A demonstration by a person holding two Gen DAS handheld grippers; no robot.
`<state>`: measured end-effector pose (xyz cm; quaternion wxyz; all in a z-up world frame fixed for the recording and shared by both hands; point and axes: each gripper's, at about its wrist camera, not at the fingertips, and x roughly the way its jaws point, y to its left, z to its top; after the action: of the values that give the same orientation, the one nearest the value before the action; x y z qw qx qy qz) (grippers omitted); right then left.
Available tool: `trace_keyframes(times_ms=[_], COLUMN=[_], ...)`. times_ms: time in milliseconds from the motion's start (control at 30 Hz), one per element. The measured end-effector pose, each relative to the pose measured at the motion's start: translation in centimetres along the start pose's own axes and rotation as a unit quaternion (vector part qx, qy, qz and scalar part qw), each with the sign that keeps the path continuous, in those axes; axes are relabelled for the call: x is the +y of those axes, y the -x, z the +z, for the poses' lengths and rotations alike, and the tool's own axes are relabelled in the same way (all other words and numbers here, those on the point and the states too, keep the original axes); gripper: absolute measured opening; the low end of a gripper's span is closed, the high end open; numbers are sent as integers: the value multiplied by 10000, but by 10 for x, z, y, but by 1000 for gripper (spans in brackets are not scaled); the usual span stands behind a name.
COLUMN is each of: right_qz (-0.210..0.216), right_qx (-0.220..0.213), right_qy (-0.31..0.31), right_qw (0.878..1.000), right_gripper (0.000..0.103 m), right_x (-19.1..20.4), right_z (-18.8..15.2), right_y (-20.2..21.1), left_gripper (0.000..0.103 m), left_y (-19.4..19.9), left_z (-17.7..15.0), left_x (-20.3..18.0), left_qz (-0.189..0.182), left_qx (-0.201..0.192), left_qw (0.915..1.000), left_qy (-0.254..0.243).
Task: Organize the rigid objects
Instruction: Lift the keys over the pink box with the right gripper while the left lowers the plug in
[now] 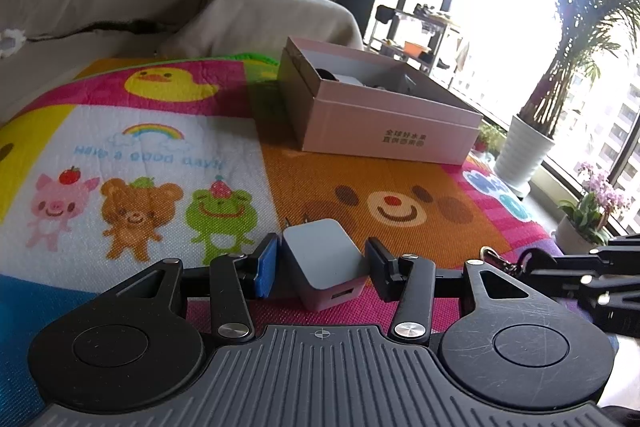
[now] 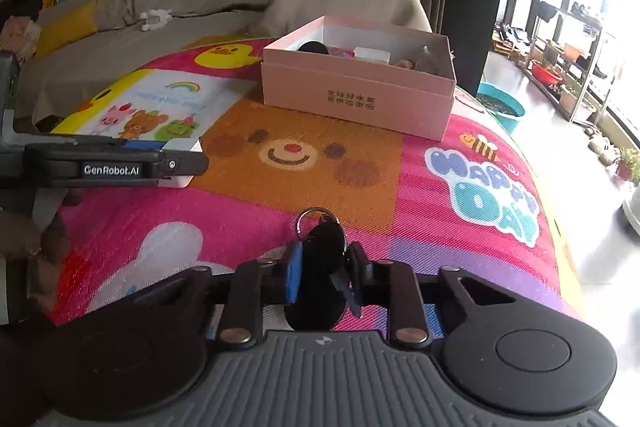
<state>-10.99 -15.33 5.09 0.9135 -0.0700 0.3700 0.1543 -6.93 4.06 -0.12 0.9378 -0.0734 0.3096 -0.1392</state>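
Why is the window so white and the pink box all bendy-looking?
Left wrist view: daylight overexposes the window, washing out the palm; the pink box has a shaded near side. Right wrist view: the fisheye lens curves the mat; glare whitens the right edge.

The near wall of the pink box (image 1: 384, 131) hides most of its contents in the left wrist view; only a dark round item (image 1: 326, 74) and a white item (image 1: 352, 79) show above the rim, type not identifiable. In the right wrist view, the items at the box's right end (image 2: 416, 65) are too small to identify. The printed characters on the box front (image 2: 351, 99) are too blurred to read. The left gripper (image 2: 182, 163) covers most of the white charger (image 2: 188, 181). The key bunch (image 2: 320, 259) extends below the fingers; individual keys cannot be counted. The mat (image 2: 440, 227) is cut off at the right edge.
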Motion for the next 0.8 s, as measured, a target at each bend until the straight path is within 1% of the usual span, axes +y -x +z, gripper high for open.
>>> trace_keyframes(times_ms=[33, 67, 200, 300, 433, 600, 700, 800], right_qz=[-37, -45, -80, -19, 4, 3, 18, -21], right_qx=[0, 10, 0, -141, -642, -1254, -1487, -1689], right_qy=[5, 18, 28, -105, -274, -355, -319, -190], right_qw=[10000, 10000, 10000, 9998, 9976, 9915, 9884, 9854], right_gripper=[9, 7, 7, 7, 7, 7, 7, 7], right_x=[0, -1, -2, -6, -16, -25, -28, -27], right_z=[2, 3, 6, 13, 33, 58, 68, 80], right_y=[1, 2, 6, 17, 48, 88, 105, 119], left_gripper=[52, 52, 52, 52, 52, 52, 51, 51], left_y=[0, 0, 0, 0, 0, 0, 0, 1], left_z=[0, 0, 0, 0, 0, 0, 0, 2], left_x=[0, 0, 0, 0, 0, -4, -7, -8], left_qz=[1, 1, 1, 3, 13, 84, 137, 66], left_qx=[0, 0, 0, 1, -3, 7, 23, 59], left_qw=[10000, 10000, 10000, 10000, 10000, 9999, 9997, 9997], left_qy=[-1, -1, -3, -6, -9, -88, -178, -215])
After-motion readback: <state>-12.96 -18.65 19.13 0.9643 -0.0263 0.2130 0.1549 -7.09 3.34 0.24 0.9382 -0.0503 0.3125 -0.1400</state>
